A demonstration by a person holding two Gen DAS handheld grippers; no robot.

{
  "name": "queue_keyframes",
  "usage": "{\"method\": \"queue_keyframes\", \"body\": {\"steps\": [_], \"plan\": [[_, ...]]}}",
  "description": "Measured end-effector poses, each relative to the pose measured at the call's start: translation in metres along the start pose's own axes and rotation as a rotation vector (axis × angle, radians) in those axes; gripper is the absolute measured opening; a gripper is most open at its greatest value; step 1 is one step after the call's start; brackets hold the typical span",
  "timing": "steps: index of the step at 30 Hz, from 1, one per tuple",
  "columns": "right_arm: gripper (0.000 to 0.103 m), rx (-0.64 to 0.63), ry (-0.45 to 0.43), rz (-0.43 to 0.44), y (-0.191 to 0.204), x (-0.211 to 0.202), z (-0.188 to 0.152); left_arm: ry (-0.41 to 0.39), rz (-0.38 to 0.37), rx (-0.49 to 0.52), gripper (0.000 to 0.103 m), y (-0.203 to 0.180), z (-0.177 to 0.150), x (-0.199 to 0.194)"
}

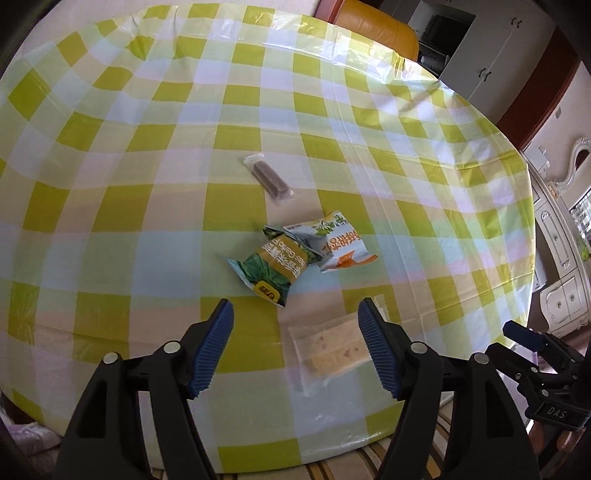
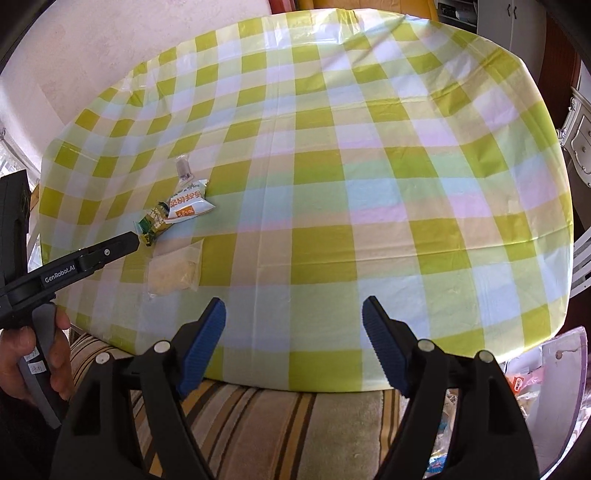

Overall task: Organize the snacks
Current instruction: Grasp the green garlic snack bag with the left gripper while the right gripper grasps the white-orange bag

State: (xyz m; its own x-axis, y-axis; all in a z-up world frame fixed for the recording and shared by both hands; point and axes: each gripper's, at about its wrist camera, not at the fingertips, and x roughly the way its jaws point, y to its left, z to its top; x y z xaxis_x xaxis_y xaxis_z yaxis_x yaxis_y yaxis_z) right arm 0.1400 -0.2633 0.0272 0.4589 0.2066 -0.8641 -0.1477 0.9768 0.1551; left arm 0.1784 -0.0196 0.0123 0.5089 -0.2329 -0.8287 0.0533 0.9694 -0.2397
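Note:
Four snacks lie close together on the green-checked tablecloth (image 1: 147, 155). A green packet (image 1: 275, 264) leans on a white and orange packet (image 1: 334, 242); a dark bar in clear wrap (image 1: 269, 179) lies beyond them. Nearest is a pale cake in a clear bag (image 1: 332, 350), between and under the fingers of my left gripper (image 1: 295, 345), which is open and holds nothing. My right gripper (image 2: 293, 345) is open too, over the table's near edge, with nothing between its fingers. In the right wrist view the snacks sit far left: green packet (image 2: 153, 223), white packet (image 2: 188, 203), cake (image 2: 173, 271).
An orange chair (image 1: 376, 27) stands behind the table. A striped cushion (image 2: 258, 424) lies below the near edge. A clear bag of goods (image 2: 546, 387) sits at the right. White cabinets (image 1: 561, 280) line the right side. A hand (image 2: 33, 362) holds the left gripper's handle.

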Motion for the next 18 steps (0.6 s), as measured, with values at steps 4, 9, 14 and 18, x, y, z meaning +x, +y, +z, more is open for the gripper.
{"method": "queue_keyframes", "body": {"steps": [4, 9, 14, 18], "plan": [[0.077, -0.038, -0.002, -0.013, 0.017, 0.011, 0.010, 0.008, 0.064, 0.125, 0.075, -0.002, 0.013, 0.020], [0.077, -0.064, 0.002, -0.023, 0.030, 0.021, 0.019, 0.030, 0.097, 0.248, 0.075, -0.005, 0.021, 0.044], [0.077, -0.078, 0.014, -0.022, 0.037, 0.031, 0.024, 0.062, 0.106, 0.293, 0.063, -0.006, 0.024, 0.060], [0.077, -0.079, 0.023, -0.023, 0.041, 0.038, 0.027, 0.047, 0.097, 0.303, 0.051, -0.005, 0.026, 0.059]]}}
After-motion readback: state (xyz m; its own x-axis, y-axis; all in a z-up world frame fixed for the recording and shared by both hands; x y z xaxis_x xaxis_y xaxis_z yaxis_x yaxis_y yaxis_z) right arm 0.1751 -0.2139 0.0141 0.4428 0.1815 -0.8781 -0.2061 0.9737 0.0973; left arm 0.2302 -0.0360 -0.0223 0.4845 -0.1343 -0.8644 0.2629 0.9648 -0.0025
